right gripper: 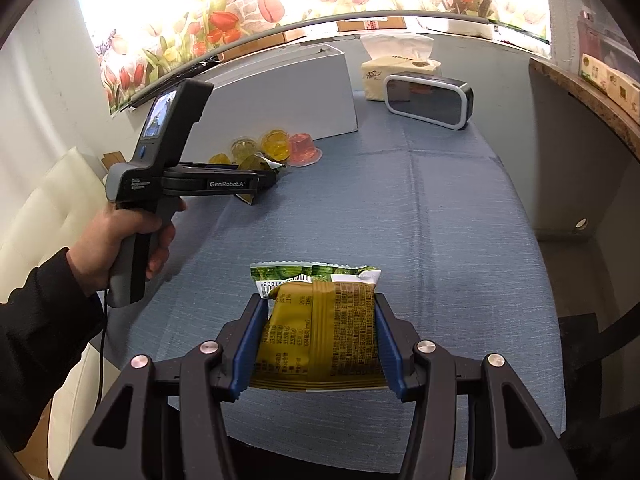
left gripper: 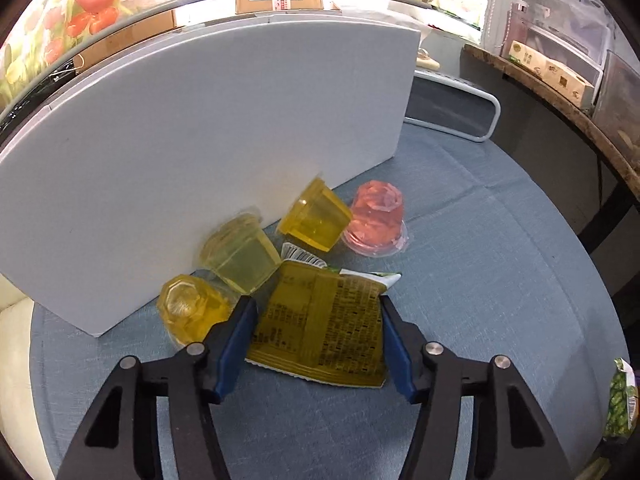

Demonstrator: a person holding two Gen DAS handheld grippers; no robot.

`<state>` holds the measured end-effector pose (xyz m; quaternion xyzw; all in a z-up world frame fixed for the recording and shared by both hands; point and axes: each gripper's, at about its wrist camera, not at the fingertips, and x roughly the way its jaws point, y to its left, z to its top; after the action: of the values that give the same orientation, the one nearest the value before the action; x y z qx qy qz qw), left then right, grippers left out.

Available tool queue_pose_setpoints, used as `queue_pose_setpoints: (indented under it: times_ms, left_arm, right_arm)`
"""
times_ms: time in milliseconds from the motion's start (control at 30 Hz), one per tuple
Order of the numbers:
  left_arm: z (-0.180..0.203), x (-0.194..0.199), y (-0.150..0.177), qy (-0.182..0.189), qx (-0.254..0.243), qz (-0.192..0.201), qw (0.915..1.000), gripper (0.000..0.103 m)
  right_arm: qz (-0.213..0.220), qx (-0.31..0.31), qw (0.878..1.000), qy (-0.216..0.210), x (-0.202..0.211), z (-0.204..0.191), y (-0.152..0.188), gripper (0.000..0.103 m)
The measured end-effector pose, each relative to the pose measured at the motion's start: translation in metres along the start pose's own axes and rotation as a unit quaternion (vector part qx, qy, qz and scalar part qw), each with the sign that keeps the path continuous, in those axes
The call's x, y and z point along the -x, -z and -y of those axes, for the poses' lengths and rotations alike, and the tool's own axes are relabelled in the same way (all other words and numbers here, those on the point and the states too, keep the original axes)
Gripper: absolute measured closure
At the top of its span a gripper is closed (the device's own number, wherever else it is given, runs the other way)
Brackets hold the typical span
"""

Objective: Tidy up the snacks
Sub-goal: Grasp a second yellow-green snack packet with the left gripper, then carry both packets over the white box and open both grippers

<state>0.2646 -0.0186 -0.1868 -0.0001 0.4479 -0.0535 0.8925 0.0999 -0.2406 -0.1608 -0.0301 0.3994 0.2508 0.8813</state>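
Olive-gold crinkled snack packet (left gripper: 324, 324), dense black print.

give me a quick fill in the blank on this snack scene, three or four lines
1. Each gripper holds an olive snack ____ between its blue fingers.
2. The one jelly cup that is not yellow is ____.
3. The jelly cups lie against a white ____.
4. The table is covered by a ____ cloth.

Missing words: packet; pink; box; blue
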Motion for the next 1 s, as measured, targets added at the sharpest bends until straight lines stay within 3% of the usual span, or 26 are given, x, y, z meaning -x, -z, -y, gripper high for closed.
queue_pose_setpoints:
  times_ms: [133,500,767,1000]
  left_arm:
    - [-0.001,0.016,0.005,0.026,0.014,0.012,0.9995,0.047]
    - [-0.016,0.118,0.01,0.065,0.064,0.087,0.992,0.047]
    - [-0.055,0.157,-0.044,0.054,0.104,0.141,0.983,0.047]
    - [-0.109,0.132,-0.106,0.05,0.15,0.142,0.9771,0.047]
  right_arm:
    - [0.003,0.001,1.0,-0.005,0.001,-0.002,-0.002,0.047]
    - [0.022,0.003,0.999,-0.043,-0.005,-0.012,-0.039,0.047]
    - [0.057,0.023,0.995,-0.078,-0.026,-0.028,-0.135,0.047]
    - [0.085,0.066,0.991,-0.08,-0.061,-0.055,-0.25,0.047]
